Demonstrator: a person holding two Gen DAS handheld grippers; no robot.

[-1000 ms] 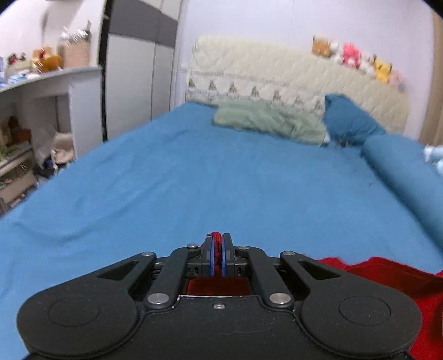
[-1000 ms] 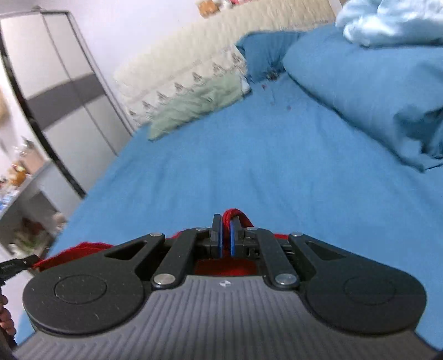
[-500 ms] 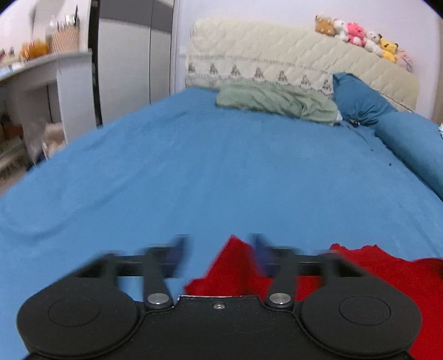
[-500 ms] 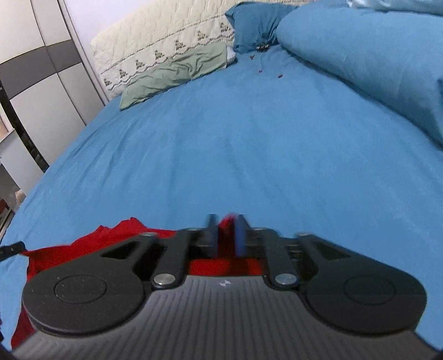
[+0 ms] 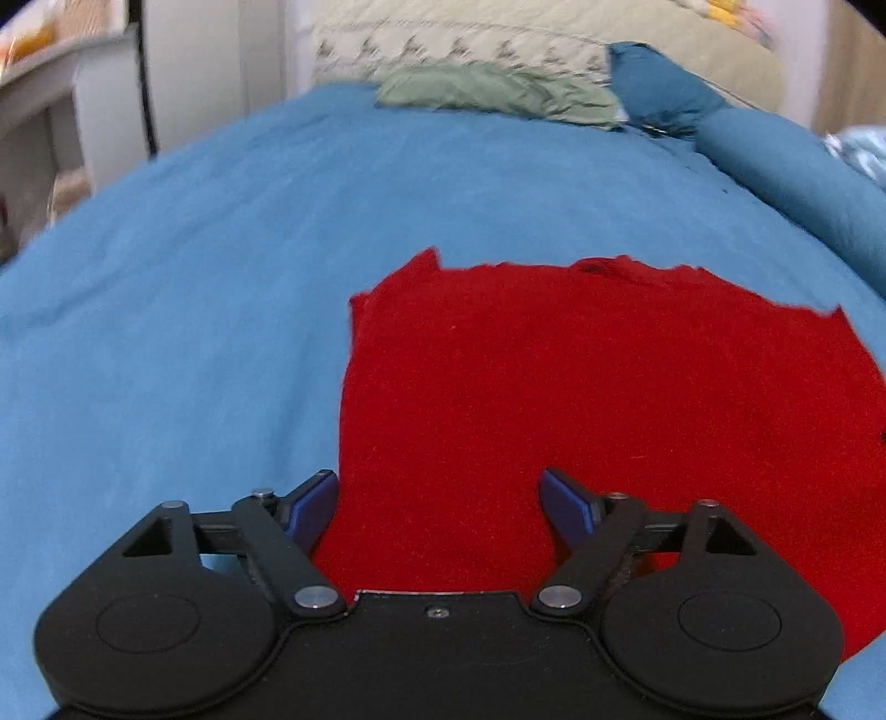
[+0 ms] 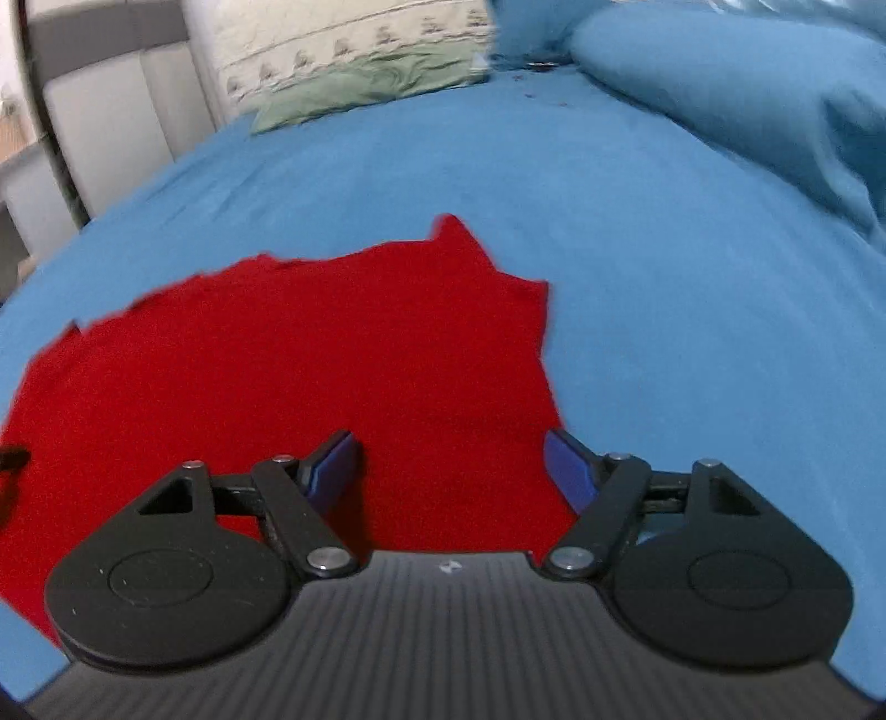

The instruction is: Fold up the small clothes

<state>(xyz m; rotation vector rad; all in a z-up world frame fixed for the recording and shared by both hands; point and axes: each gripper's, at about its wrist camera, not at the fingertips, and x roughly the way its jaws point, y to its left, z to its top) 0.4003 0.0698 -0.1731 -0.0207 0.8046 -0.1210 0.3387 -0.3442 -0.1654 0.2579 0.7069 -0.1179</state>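
Left gripper point(image 5: 440, 507) spread wide, 2 blue pads point(image 5: 313, 507) apart with nothing between them, hanging over the near left edge of a red garment point(image 5: 581, 399). Left pad just off the cloth's left edge, right pad over red fabric. Whether either pad touches the cloth cannot be told.

Right gripper point(image 6: 451, 471) likewise gaping, blue pads point(image 6: 567, 471) well apart and holding nothing, set over the garment's point(image 6: 310, 365) near right edge; right pad at the border between red cloth and blue sheet.

Red garment spread flat on the blue bed sheet point(image 5: 183, 277), far edge uneven with a small pointed corner sticking up at each end. In the right wrist view, a dark tip at the far left edge over the red cloth, too cut off to identify.

Beyond, a crumpled green cloth point(image 5: 493, 94) lying against a cream quilted headboard point(image 5: 498, 39), a dark blue pillow point(image 5: 659, 88) beside it, and a rolled blue duvet point(image 6: 720, 88) along the bed's right side. Grey and white wardrobe doors point(image 6: 105, 105) at left; some blur in both views.
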